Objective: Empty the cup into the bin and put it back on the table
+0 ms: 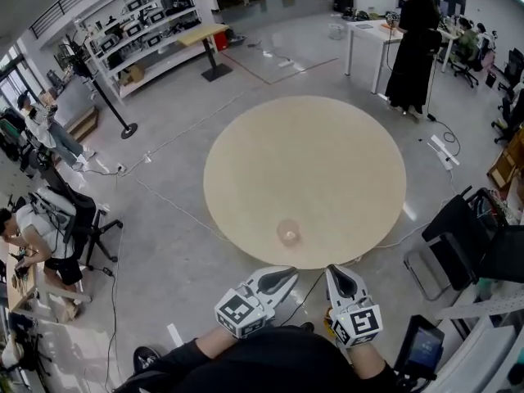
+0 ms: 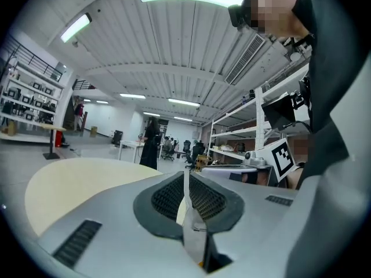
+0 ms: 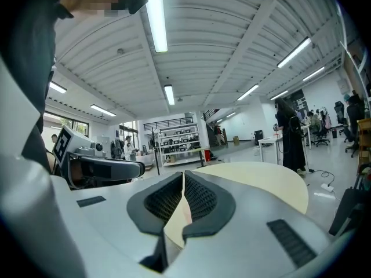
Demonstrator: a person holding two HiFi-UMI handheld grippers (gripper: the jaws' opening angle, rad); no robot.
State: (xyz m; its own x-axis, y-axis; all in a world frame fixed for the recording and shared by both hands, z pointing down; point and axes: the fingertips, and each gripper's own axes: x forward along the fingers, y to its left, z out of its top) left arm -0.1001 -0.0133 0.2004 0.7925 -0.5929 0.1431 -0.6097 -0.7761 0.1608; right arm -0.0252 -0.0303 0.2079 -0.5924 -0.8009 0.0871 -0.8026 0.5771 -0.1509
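A small clear cup (image 1: 287, 233) stands upright near the front edge of the round beige table (image 1: 327, 154). Both grippers hang in front of that edge, close to my body. My left gripper (image 1: 292, 275) is shut with nothing between its jaws, below and just right of the cup. My right gripper (image 1: 333, 270) is also shut and empty, further right. In the left gripper view the closed left gripper (image 2: 186, 181) points level over the table (image 2: 69, 181). In the right gripper view the closed right gripper (image 3: 183, 181) does the same over the table (image 3: 261, 178). I see no bin.
Grey floor surrounds the table, with cables trailing across it. A person in black (image 1: 415, 43) stands by a white desk (image 1: 368, 35) at the back right. Shelving (image 1: 143, 23) lines the back left, seated people (image 1: 37, 236) are at the left, and black chairs (image 1: 471, 236) stand at the right.
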